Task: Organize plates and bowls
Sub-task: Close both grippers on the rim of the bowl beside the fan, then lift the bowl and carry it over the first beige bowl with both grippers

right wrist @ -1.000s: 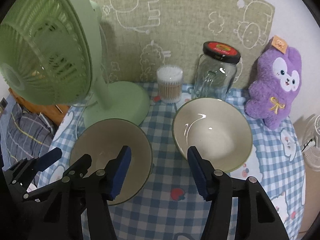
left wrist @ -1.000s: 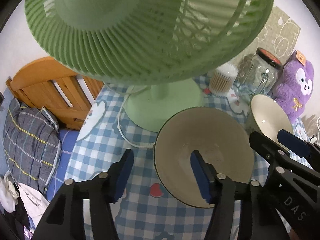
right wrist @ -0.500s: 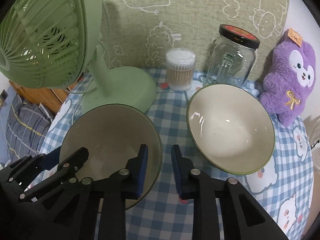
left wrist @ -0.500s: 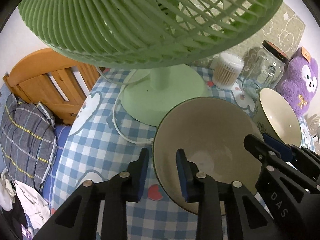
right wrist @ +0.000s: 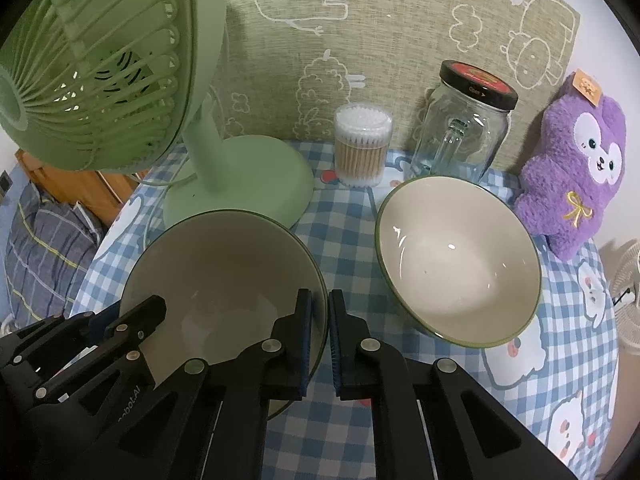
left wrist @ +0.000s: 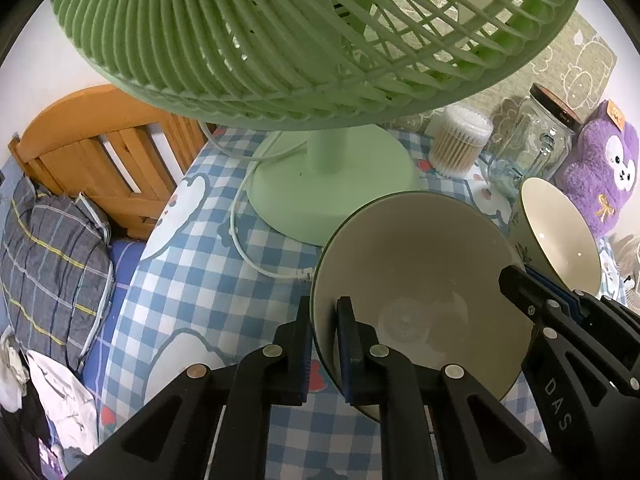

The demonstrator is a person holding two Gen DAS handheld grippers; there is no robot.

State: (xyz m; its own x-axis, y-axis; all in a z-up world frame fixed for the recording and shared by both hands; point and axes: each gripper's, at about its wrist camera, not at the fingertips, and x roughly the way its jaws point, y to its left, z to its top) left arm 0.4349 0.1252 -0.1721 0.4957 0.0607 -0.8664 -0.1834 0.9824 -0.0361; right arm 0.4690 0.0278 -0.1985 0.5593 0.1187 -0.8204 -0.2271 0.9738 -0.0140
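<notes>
Both grippers have clamped since a second ago: the left gripper pinches the left rim and the right gripper the right rim of the near bowl, beside the second bowl on the checked tablecloth

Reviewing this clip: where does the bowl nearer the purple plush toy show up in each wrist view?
Left wrist: the free bowl sits at the right edge, seen side-on, behind the right gripper.
Right wrist: it lies right of centre, fully visible, standing apart from the held bowl.
Shared landmark: the glass jar with the black lid stands just behind it in both views.
</notes>
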